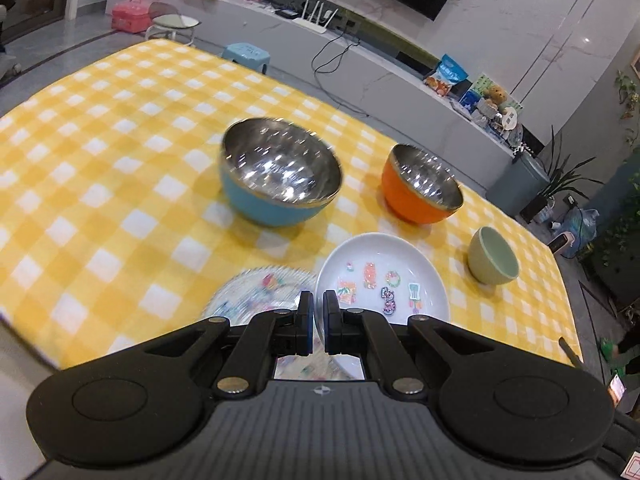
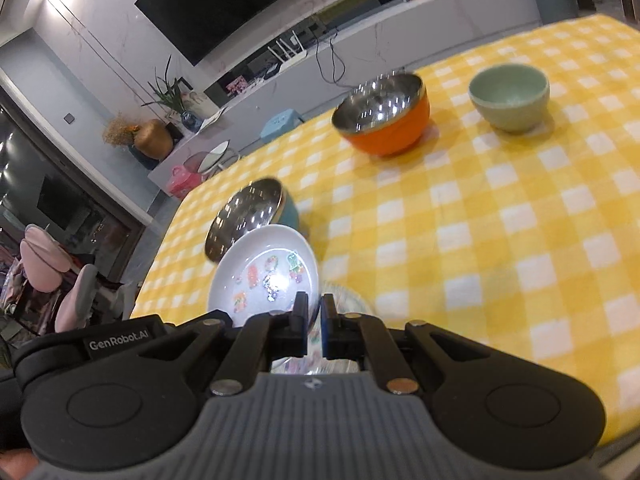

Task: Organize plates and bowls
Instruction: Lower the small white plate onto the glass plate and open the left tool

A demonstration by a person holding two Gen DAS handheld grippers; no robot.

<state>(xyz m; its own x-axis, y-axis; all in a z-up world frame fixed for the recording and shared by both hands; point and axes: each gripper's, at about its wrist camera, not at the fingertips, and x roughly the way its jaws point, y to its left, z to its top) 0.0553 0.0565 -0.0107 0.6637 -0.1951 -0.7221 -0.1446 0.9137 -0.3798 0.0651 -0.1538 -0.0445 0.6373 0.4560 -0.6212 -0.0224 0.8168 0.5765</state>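
A white plate (image 1: pixel 384 268) (image 2: pixel 260 264) with colourful stickers inside hangs tilted above the table, held at two sides of its rim. My left gripper (image 1: pixel 318 318) is shut on one edge, and my right gripper (image 2: pixel 314 318) is shut on the opposite edge. Under it a patterned plate (image 1: pixel 256 296) (image 2: pixel 348 300) lies blurred on the yellow checked cloth (image 1: pixel 100 200) (image 2: pixel 500 240). Beyond stand a blue steel-lined bowl (image 1: pixel 276 204) (image 2: pixel 290 210), an orange steel-lined bowl (image 1: pixel 404 200) (image 2: pixel 392 132) and a small green bowl (image 1: pixel 492 264) (image 2: pixel 508 100), all upright.
The table's far edge runs behind the bowls, with a long white TV bench (image 1: pixel 360 60) and a blue stool (image 1: pixel 244 54) past it. A pink chair (image 2: pixel 52 268) stands beside the table's left end in the right wrist view.
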